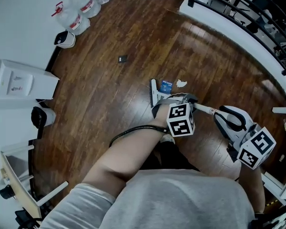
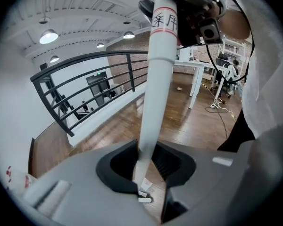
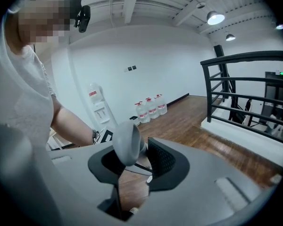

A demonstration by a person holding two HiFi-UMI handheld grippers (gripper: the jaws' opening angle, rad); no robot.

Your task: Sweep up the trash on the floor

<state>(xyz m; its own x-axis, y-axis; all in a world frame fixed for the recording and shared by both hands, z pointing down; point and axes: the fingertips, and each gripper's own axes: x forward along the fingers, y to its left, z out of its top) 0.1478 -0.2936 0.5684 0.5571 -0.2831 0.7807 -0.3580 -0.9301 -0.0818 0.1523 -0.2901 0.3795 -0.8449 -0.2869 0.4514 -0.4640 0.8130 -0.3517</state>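
Head view, dark scrap [image 1: 123, 58]: alone on the floor [image 1: 109, 104], well to the upper left of the broom head [image 1: 155, 93]. That's the far one.
Broom head: down on the boards just ahead of the person's feet. It looks pale and thin from up here, and I honestly can't tell which side the bristles face.
Blue scrap [image 1: 166, 86]: just right of the broom head, touching it or nearly so.
White paper wad [image 1: 181, 83]: next one over, right of the blue scrap and near the head.
Left hand-held gripper [image 2: 146, 173]: clamped on the white broom handle [image 2: 158, 79], which runs straight up through the gap between its jaws. It's the lower grip, right behind the broom head, so it's the nearer one to the trash.
Handle axis: slants from the broom head back and to the right, towards the other hand.
Right hand-held gripper [image 3: 132, 166]: closed on the grey handle end [image 3: 125, 145], well right of the broom head. This is the top grip.
Key relation: my guess is the two close bits sit on the head's right and far side, so the stroke would have to pull across them from there.
Hard to see: the left arm and marker cube cover the joint between handle and head. No dustpan that I can spot.
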